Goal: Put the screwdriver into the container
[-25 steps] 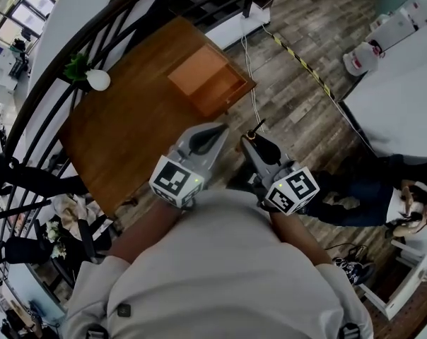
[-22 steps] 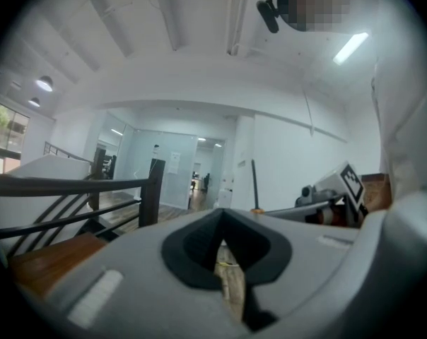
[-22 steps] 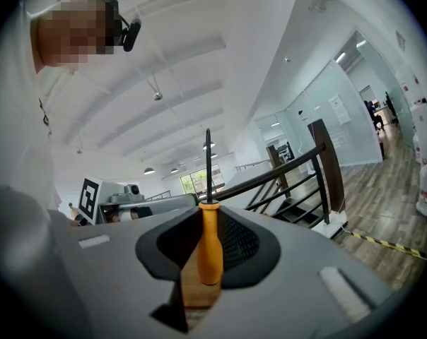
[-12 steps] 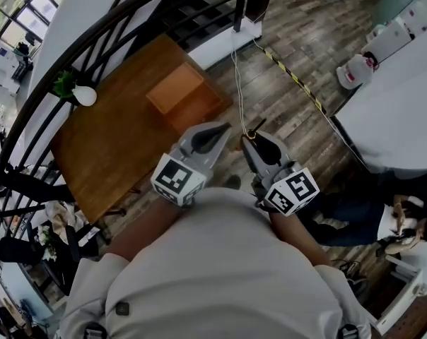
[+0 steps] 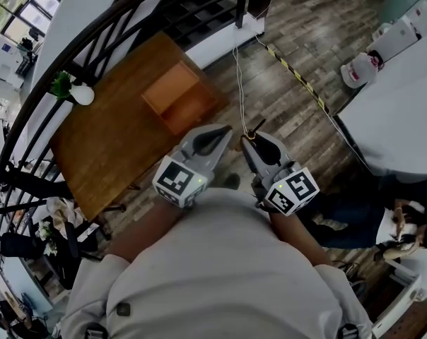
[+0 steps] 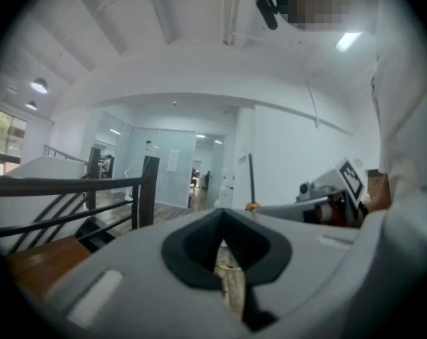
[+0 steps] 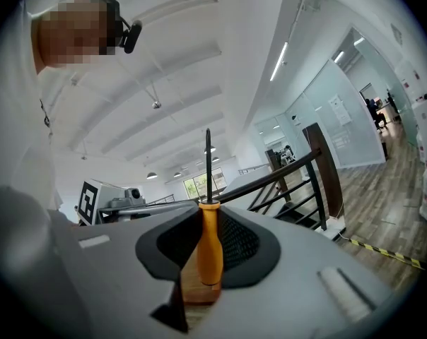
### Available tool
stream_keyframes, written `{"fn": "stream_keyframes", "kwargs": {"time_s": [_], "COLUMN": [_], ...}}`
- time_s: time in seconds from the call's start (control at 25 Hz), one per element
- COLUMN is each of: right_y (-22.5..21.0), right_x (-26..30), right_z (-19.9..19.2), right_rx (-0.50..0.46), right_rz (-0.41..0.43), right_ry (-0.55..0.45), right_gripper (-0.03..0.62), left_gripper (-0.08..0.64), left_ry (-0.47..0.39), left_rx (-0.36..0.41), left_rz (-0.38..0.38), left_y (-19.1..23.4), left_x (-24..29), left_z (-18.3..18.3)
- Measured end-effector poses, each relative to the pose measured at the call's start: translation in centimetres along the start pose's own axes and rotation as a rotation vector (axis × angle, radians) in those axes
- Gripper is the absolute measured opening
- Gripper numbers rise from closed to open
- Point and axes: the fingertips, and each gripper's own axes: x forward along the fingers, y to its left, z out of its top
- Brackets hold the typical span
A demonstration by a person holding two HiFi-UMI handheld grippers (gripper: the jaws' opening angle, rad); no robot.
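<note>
My right gripper [image 5: 252,143] is shut on a screwdriver [image 7: 209,246] with an orange handle. Its black shaft [image 5: 256,127] sticks out past the jaw tips, upright in the right gripper view. The container, an open orange-brown wooden box [image 5: 177,96], sits on a wooden table [image 5: 107,154] ahead and to the left of both grippers, well apart from them. My left gripper [image 5: 215,137] hangs beside the right one over the table's near corner, its jaw tips together and nothing between them. The right gripper [image 6: 330,195] also shows at the right in the left gripper view.
A white vase with a green plant [image 5: 78,92] stands at the table's far-left edge. A black stair railing [image 5: 93,37] curves behind the table. A cable [image 5: 238,76] and striped tape [image 5: 298,76] cross the wood floor. A seated person [image 5: 390,217] and a white counter [image 5: 404,111] are to the right.
Table and box have slid left and a little down in the head view, as I carried both grippers along level. The grip on the screwdriver is unchanged.
</note>
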Motion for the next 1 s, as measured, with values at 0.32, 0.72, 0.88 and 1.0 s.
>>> {"fn": "stream_keyframes", "kwargs": {"time_s": [0.32, 0.72, 0.88, 1.0], "right_y": [-1.1, -0.4, 0.3, 0.8], "right_x": [1.8, 8.6, 12.3, 14.7], "right_z": [0.8, 1.7, 2.0, 2.1], "right_rx": [-0.043, -0.068, -0.073, -0.079], "right_rz": [-0.013, 0.013, 0.031, 0.045], "right_ry": [0.008, 0.028, 0.034, 0.036], "right_gripper": [0.077, 0.077, 0.077, 0.078], "left_gripper": [0.005, 0.005, 0.005, 0.005], "left_ry": [-0.022, -0.031, -0.025, -0.027], "left_rx": [-0.024, -0.013, -0.011, -0.012], "left_rz": [0.002, 0.015, 0.016, 0.023], "left_y": [2.4, 9.3, 12.6, 14.9], "left_x": [0.9, -0.6, -1.6, -2.5], "left_z": [0.7, 2.1, 2.6, 3.0]}}
